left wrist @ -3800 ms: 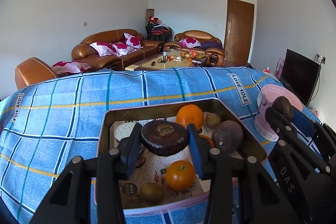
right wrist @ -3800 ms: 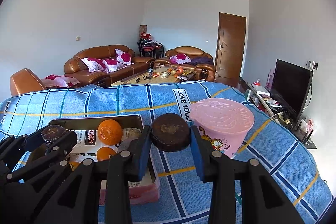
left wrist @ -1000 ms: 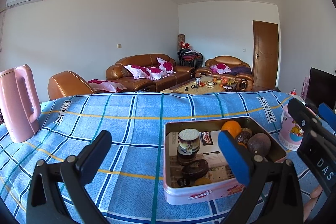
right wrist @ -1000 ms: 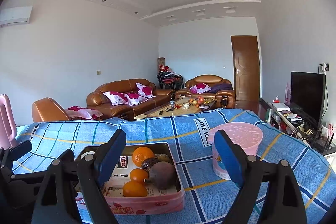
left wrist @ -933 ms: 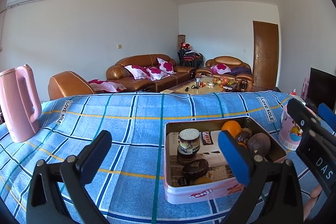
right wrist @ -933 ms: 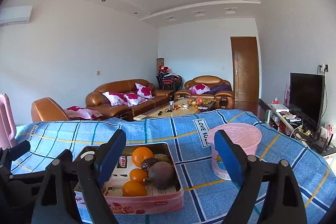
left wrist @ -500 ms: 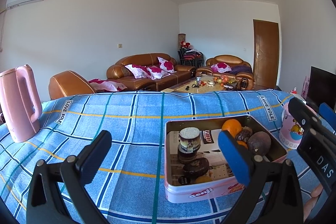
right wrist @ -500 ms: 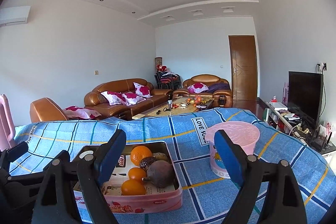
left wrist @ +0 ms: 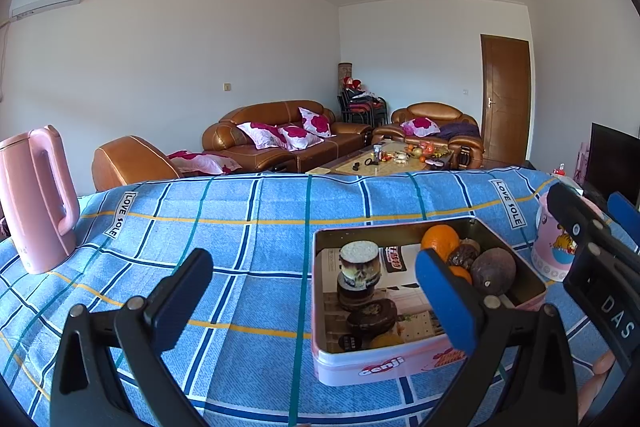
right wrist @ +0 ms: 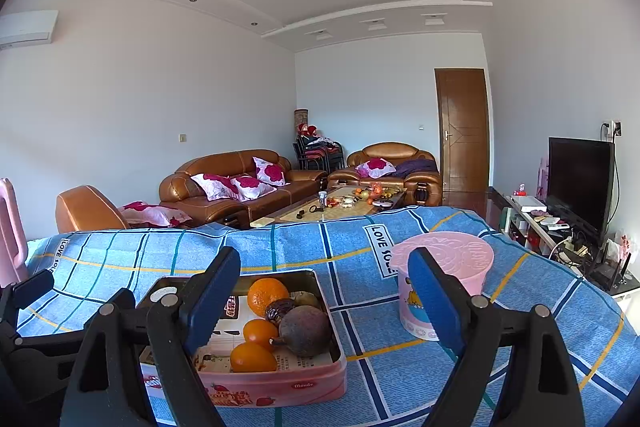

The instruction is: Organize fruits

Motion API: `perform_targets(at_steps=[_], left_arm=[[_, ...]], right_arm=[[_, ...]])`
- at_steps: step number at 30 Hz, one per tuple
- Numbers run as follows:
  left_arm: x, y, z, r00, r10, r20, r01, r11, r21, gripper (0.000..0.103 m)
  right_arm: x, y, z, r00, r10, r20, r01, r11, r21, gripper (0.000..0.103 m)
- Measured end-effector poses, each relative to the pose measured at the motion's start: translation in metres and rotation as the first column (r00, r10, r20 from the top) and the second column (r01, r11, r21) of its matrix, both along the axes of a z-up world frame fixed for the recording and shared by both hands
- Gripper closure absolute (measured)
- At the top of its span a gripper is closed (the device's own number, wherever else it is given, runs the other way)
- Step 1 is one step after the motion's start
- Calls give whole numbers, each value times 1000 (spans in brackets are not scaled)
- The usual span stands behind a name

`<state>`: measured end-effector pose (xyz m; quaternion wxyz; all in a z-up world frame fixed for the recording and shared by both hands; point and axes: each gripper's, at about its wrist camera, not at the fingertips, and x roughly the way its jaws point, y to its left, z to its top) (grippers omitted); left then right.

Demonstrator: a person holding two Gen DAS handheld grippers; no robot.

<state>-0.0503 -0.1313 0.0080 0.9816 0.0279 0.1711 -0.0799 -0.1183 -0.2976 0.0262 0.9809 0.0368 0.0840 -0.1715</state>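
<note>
Both the left gripper [left wrist: 314, 301] and right gripper [right wrist: 324, 293] hang released above the tin [right wrist: 280, 393] of fruit; pink cup [right wrist: 444, 267] at 3 o'clock.

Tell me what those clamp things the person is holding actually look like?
Both are black plastic tongs with two long fingers. The left gripper has silver rivets along its frame and a blue pad inside a fingertip. The right gripper matches, with blue pads ridged like teeth. Seen from the left camera, its side carries white letters "DAS".
</note>
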Motion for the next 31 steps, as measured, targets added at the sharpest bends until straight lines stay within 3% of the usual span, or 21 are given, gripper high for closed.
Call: perform_targets(at_steps=[31], left_arm=[[3, -2, -1, 999, -22, -29, 21, 1000, -1, 0]], right_arm=[[1, -1, 2, 1000, -22, -16, 22, 1000, 8, 16]])
